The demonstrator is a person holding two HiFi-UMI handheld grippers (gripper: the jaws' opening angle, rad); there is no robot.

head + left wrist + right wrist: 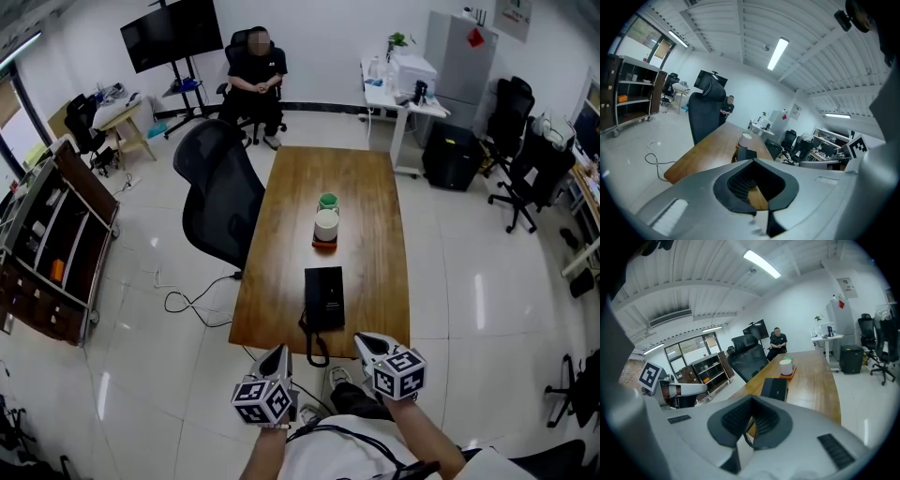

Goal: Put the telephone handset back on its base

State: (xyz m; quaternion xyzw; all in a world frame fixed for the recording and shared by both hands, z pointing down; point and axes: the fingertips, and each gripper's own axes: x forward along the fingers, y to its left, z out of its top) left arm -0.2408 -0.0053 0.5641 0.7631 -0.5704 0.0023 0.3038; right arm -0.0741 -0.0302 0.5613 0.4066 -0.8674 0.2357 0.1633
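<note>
Telephone [324, 297]: black; coiled cord [315, 349] also black.
Table [281, 234]: brown wood grain.
Cup [325, 225]: white. Tray [324, 245]: orange. Second cup [328, 201]: green.
Office chair [220, 192]: black.
Floor [450, 281]: glossy white tiles.
Left gripper [278, 352], right gripper [366, 341]: pale grey shells, black ribbed pads [738, 183].
Marker cubes [263, 399]: black-and-white square patterns.

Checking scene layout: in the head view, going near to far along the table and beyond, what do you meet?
telephone → white cup → green object → seated person
</note>
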